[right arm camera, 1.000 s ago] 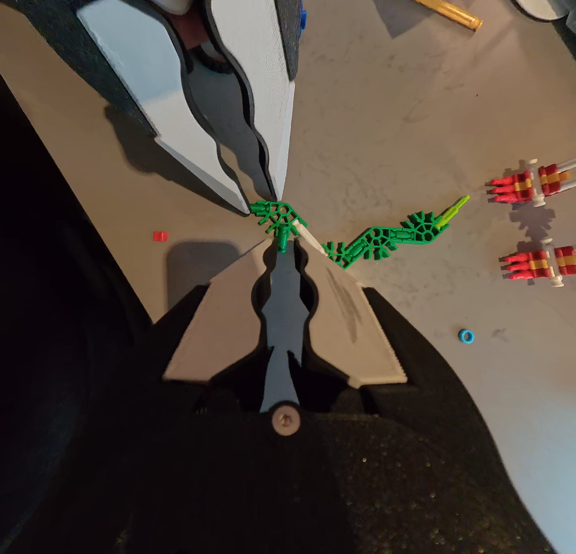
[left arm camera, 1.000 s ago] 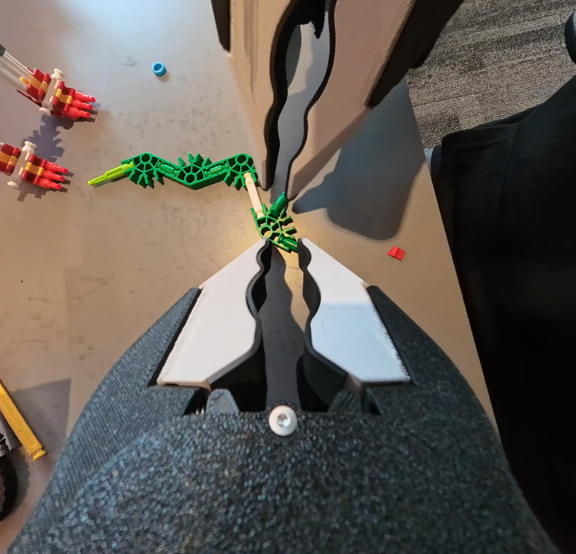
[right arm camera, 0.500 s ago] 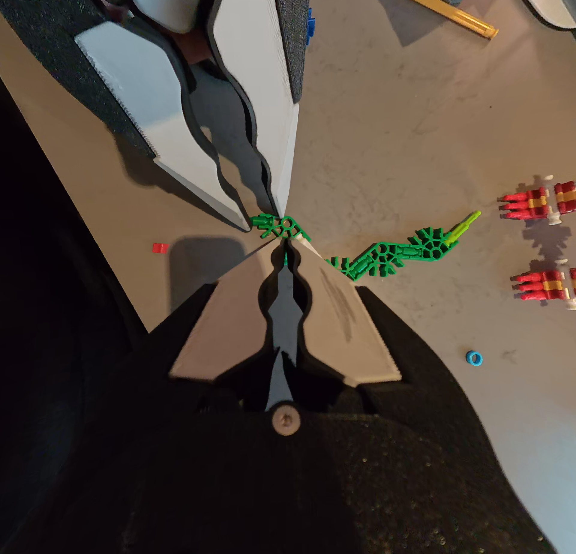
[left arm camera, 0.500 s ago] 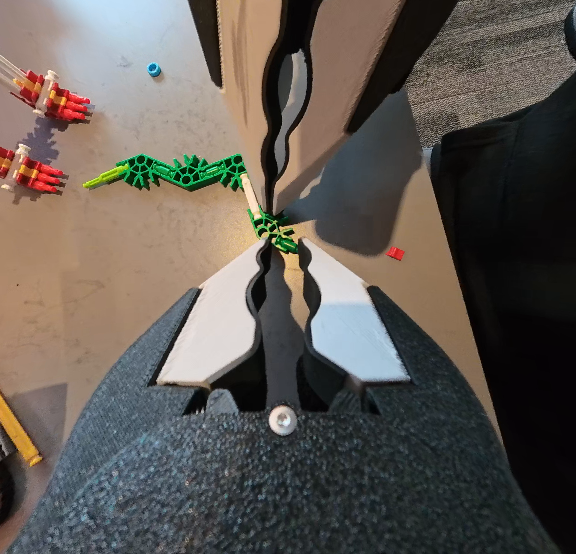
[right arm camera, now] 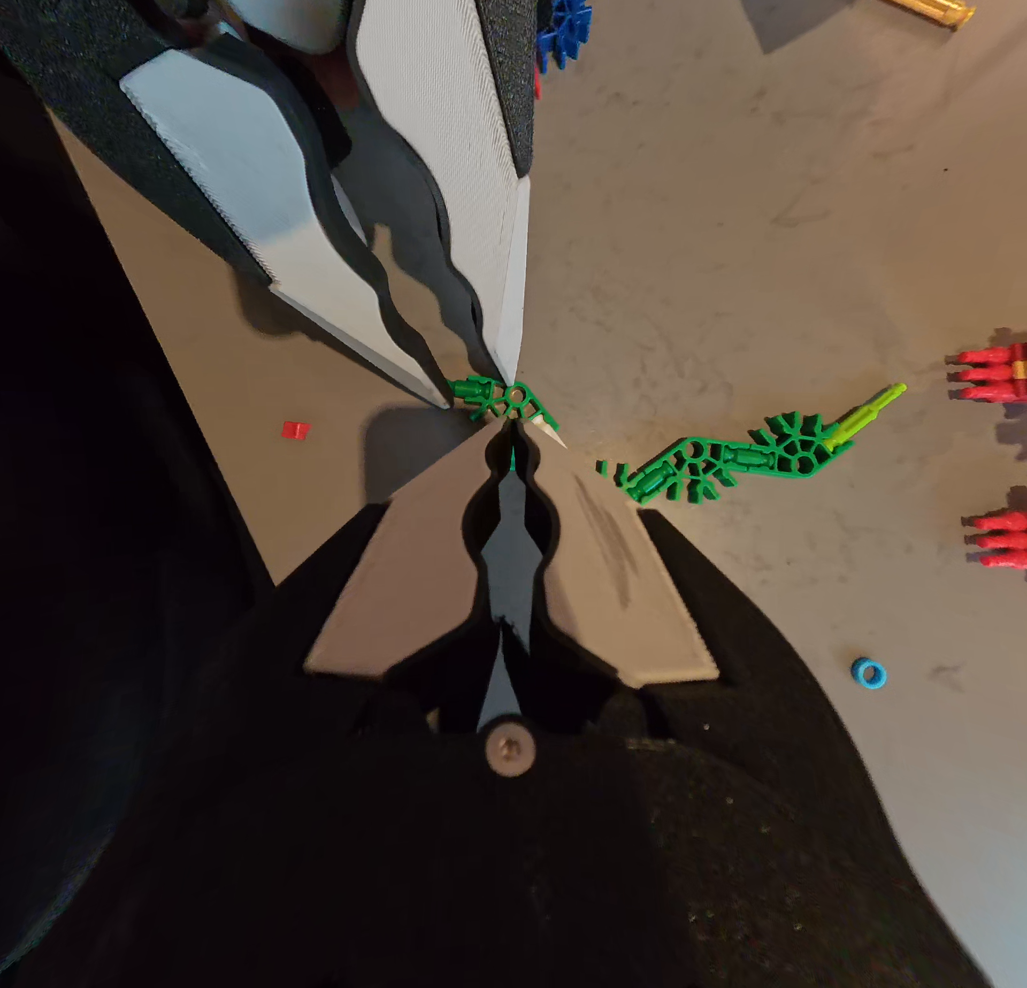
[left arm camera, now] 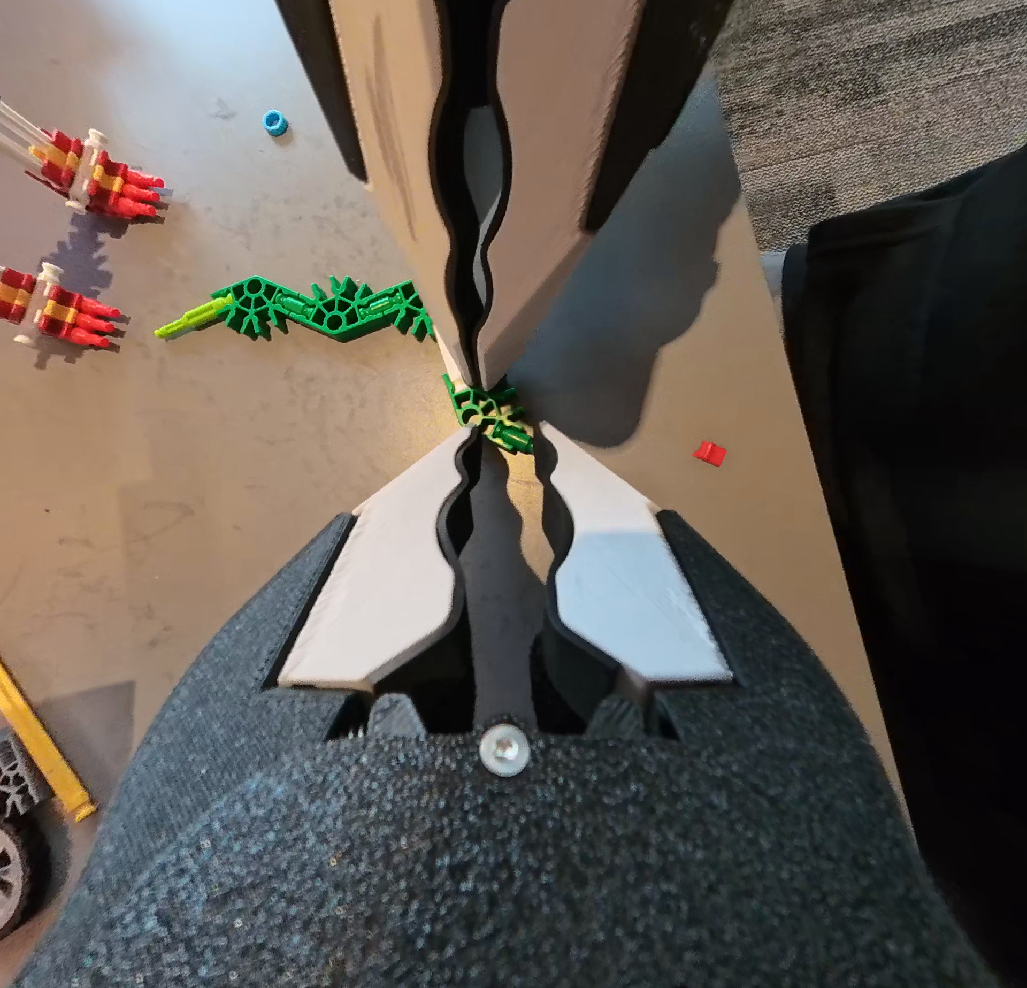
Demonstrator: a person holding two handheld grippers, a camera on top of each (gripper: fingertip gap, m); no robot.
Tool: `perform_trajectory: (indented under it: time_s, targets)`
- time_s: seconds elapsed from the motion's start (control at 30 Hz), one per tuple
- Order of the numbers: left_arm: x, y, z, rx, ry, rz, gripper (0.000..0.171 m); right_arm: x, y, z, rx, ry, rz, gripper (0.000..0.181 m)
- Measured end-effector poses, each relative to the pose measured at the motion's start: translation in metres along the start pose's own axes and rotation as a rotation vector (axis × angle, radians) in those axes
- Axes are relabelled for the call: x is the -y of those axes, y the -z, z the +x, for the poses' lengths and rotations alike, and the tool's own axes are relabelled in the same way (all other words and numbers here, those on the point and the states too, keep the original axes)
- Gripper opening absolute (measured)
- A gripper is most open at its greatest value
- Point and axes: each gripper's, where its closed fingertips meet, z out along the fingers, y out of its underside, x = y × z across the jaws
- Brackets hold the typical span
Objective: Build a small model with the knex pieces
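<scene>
**Two Grippers on One Small Connector, Close to the Tabletop Edge**

Left wrist view: Showed the left gripper (left arm camera: pixel 507 430) only narrowly open, tips set against either side of the green connector (left arm camera: pixel 480 405) and its short green stub, low over the tabletop (left arm camera: pixel 222 516). Looked like a hold, though a thin one, at the very tips. Showed the right gripper (left arm camera: pixel 472 375) opposite, all but closed, pinching the far rim of the same connector beside the white rod (left arm camera: pixel 447 350). Placed the green chain (left arm camera: pixel 328 316) flat just beyond, with a red block (left arm camera: pixel 709 453) near the tabletop edge and a blue ring (left arm camera: pixel 275 122) well apart. Could have let the connector twist out, judging by how little plastic sat between the tips.

Right wrist view: Showed the right gripper (right arm camera: pixel 511 430) nearly shut, with a sliver of green between its fingers, and the left gripper (right arm camera: pixel 477 397) bracketing the green connector (right arm camera: pixel 517 403) from the other side. Showed the white rod (right arm camera: pixel 547 434) pointing toward the green chain (right arm camera: pixel 739 458); could not tell whether the two were joined, the joint being hidden behind a finger. Risked popping the rod out or snapping a stub if the two grippers pulled unevenly. Risked flicking a freed piece off the nearby tabletop (right arm camera: pixel 722 239) edge.
</scene>
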Motion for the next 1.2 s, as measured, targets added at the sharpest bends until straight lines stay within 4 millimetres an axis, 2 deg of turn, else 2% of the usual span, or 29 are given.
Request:
perform_trajectory:
  time_s: [0.27, 0.4, 0.67, 0.8, 0.9, 0.97, 1.03, 1.07, 1.2]
  targets:
    - [0.000, -0.001, -0.001, 0.008, -0.001, -0.010, 0.019, -0.002, -0.001, 0.000, 0.062, 0.058, -0.058, 0.002]
    - [0.001, -0.002, -0.002, 0.019, 0.009, -0.012, 0.020, -0.002, -0.001, 0.000, 0.062, 0.026, 0.044, 0.002]
    - [0.001, -0.004, -0.004, 0.058, -0.017, -0.037, 0.020, -0.002, -0.002, -0.001, -0.023, 0.005, 0.162, 0.002]
    - [0.002, -0.004, -0.005, 0.060, -0.017, -0.048, 0.020, -0.002, -0.002, 0.000, -0.076, 0.047, 0.154, 0.002]
    - [0.002, -0.004, -0.005, 0.069, -0.022, -0.065, 0.021, 0.001, -0.001, -0.001, -0.109, 0.105, 0.071, 0.000]
    - [0.000, -0.003, -0.008, 0.090, -0.006, -0.072, 0.023, 0.011, 0.007, 0.000, -0.083, 0.085, 0.115, 0.001]
    - [-0.002, 0.000, -0.010, 0.112, 0.014, -0.070, 0.024, 0.018, 0.024, 0.005, -0.080, 0.042, 0.185, 0.015]
    - [-0.002, 0.001, -0.010, 0.114, 0.029, -0.056, 0.025, 0.018, 0.032, 0.008, -0.082, 0.026, 0.207, 0.016]
    - [-0.001, -0.002, -0.010, 0.107, 0.054, -0.032, 0.027, 0.001, 0.047, 0.027, -0.157, 0.012, 0.173, 0.019]
